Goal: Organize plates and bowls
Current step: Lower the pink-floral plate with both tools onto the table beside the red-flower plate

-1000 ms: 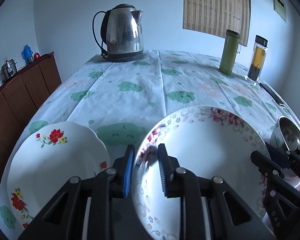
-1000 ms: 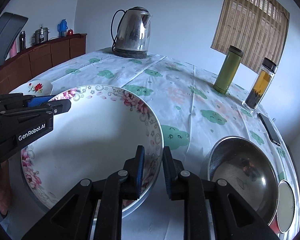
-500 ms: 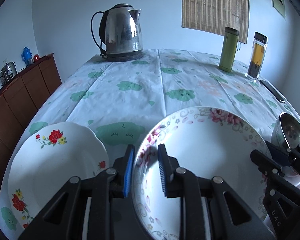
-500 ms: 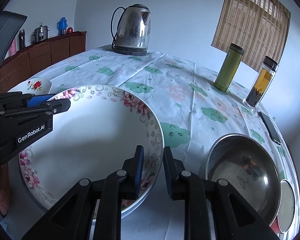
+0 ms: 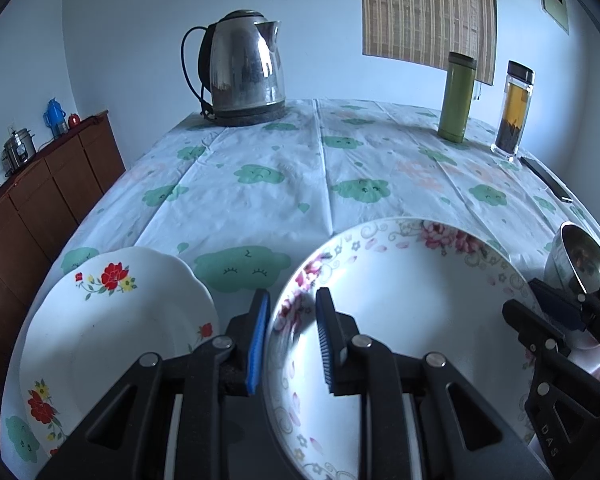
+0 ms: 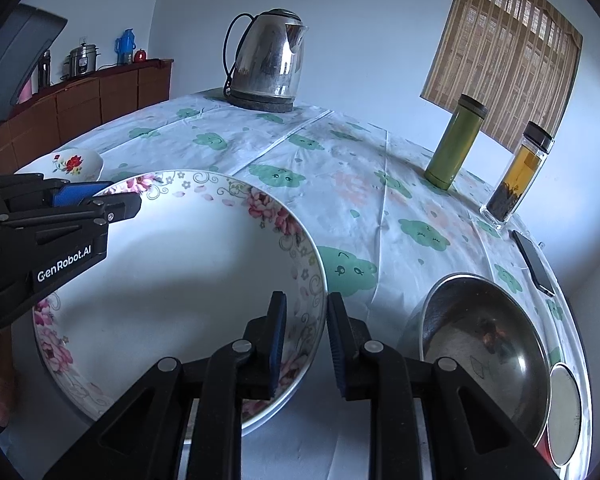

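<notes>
The large pink-flowered bowl (image 5: 404, 312) sits at the near edge of the table (image 5: 284, 184), which is covered by a cloud-print cloth. The left gripper (image 5: 290, 336) straddles the bowl's left rim, one blue pad (image 5: 258, 340) outside and the other inside, clamped on the rim. The right gripper (image 6: 306, 336) straddles the bowl's right rim (image 6: 312, 280); whether its pads press the rim cannot be told from either view. Just beside the bowl on its left lies a white plate with red flowers (image 5: 108, 328). A steel bowl (image 6: 484, 348) stands close on the right, apart from the flowered bowl. At the far side stand a steel kettle (image 5: 242, 76), a green flask (image 5: 456, 98), a tea bottle (image 5: 514, 110) and a phone (image 5: 546, 180)
</notes>
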### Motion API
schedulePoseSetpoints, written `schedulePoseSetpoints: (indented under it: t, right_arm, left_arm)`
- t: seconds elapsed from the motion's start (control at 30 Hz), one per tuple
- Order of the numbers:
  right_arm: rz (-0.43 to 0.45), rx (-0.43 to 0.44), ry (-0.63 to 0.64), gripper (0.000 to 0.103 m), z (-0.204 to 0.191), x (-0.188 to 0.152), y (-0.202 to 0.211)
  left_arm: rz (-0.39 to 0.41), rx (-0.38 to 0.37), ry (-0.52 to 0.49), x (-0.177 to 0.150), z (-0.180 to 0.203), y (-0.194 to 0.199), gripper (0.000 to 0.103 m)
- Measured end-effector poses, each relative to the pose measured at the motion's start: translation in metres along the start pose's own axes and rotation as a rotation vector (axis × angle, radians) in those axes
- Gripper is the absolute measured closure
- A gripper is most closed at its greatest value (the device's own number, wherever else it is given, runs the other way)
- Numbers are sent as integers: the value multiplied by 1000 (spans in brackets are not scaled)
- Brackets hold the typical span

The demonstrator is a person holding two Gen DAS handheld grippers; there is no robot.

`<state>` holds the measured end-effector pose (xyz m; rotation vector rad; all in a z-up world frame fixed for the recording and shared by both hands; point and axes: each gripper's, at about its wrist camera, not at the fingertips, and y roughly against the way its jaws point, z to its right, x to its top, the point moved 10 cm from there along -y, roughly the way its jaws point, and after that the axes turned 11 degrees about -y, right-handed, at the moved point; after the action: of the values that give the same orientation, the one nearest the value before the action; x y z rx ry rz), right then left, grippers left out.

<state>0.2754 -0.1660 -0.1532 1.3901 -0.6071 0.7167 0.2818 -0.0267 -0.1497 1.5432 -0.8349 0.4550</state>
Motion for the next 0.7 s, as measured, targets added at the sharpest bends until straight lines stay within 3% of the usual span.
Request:
schedulePoseSetpoints:
  t: [0.7]
  right_arm:
    - [23,-9,16,77,-3,1,5]
  left_arm:
    - [-4,2,-4,0,-1,-1,82]
